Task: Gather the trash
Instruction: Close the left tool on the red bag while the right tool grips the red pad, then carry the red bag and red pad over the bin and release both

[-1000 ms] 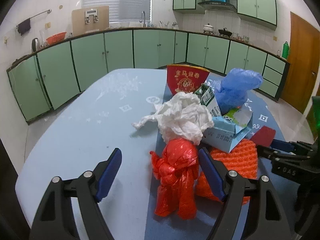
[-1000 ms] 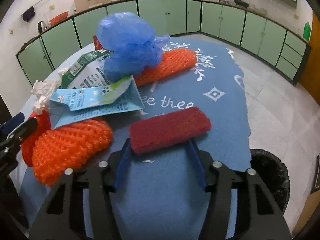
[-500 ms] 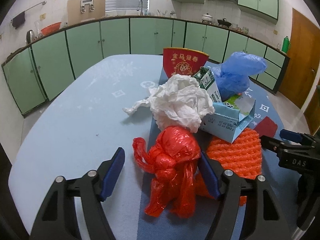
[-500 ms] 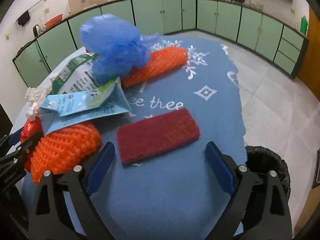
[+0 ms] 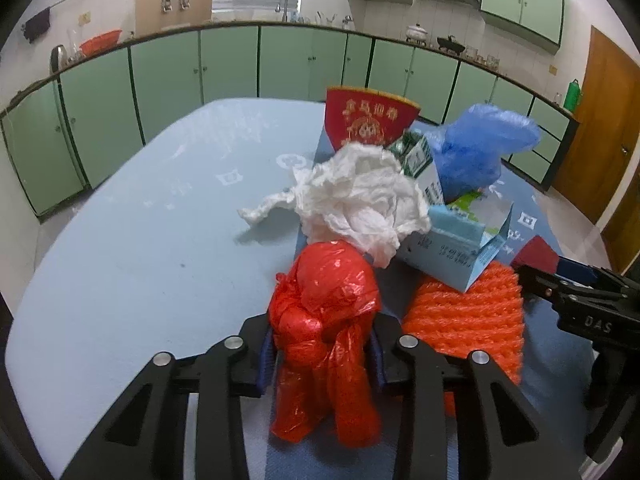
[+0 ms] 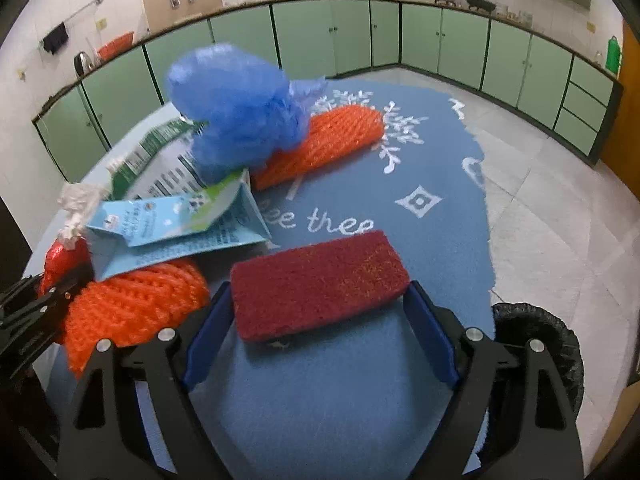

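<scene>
Left gripper (image 5: 322,354): jaws closing on knotted red plastic bag (image 5: 326,320), pads against its sides; bag at 6 o'clock of trash pile on tabletop (image 5: 132,240). Light, soft, slippery film; best pinched at bunched waist under knot.

Right gripper (image 6: 320,332): jaws wide, closing, straddling dark red scouring pad (image 6: 320,276), pads not yet touching. Pad light, springy, rough; short edges suit grip. Black-lined bin (image 6: 536,348) at 3 o'clock.
</scene>
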Available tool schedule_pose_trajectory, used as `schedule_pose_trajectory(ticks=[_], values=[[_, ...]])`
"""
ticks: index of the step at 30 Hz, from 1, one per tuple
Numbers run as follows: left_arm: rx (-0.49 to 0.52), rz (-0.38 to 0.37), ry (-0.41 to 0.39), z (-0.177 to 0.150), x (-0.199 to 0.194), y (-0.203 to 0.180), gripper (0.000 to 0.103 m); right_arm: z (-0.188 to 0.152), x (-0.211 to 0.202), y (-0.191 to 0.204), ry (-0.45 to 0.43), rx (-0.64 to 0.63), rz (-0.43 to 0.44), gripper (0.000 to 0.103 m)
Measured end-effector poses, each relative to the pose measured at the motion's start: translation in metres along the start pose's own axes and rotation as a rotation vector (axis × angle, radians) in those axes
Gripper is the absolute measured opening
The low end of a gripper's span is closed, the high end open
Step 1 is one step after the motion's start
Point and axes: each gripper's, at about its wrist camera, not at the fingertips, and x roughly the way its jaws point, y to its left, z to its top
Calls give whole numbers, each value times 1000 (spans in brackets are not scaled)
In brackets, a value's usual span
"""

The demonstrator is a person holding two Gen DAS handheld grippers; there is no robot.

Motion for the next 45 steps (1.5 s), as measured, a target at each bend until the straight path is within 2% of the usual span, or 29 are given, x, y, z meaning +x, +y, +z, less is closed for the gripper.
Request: schedule_pose_trajectory(ticks=[5, 14, 19, 23, 32, 45], values=[[32, 9, -49, 3, -22, -4, 36, -2, -28, 1, -39, -8, -3, 82], [24, 8, -120, 4, -70, -4, 36, -1, -68, -4, -105, 8, 21, 82], [40, -14, -181, 12, -91, -13, 36, -3, -84, -5, -140, 10, 25, 82], [54, -39, -198, 16, -97, -25, 36, -6, -100, -7, -170, 13, 13, 82], [109, -107, -217, 17, -101, -65, 36, -16, -141, -35, -229, 51, -33, 82], [243, -256, -216, 14, -95, -157, 36, -49, -183, -103, -277, 168, -152, 82]])
